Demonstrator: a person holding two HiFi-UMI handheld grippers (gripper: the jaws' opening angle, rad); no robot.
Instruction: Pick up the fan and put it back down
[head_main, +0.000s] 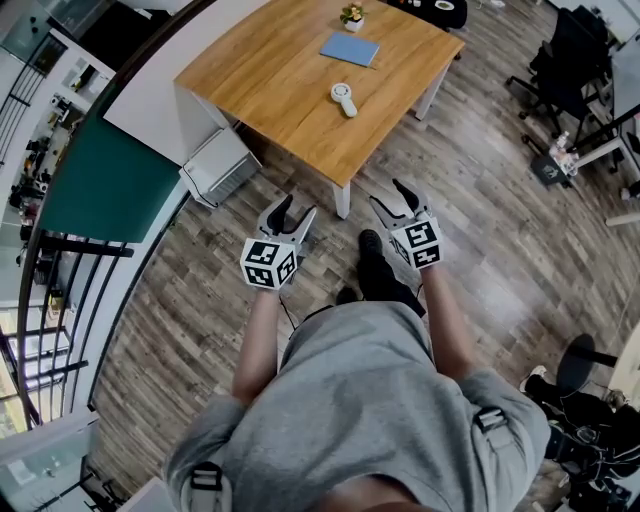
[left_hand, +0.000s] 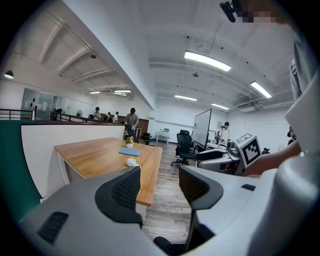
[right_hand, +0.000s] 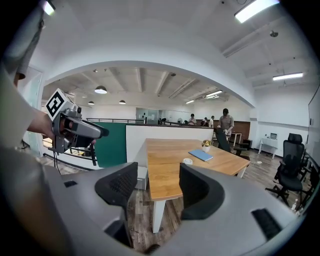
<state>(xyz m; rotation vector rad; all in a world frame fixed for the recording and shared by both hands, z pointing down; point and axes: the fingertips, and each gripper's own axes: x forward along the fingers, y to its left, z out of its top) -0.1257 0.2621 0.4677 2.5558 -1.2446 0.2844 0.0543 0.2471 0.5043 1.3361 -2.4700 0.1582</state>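
Though unseen overhead, people (left_hand: 131, 119) behind the fan (left_hand: 131, 162)

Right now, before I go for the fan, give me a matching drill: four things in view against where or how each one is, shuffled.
Things:
1. fan
2. notebook
3. potted plant
4. left hand-held gripper

Descriptions:
A. open and empty, above the floor, short of the table
B. blue, lying flat on the tabletop
C. white, closest to the person of the three table items
D. beyond the notebook, farthest from the person

Pairs: 1-C, 2-B, 3-D, 4-A.
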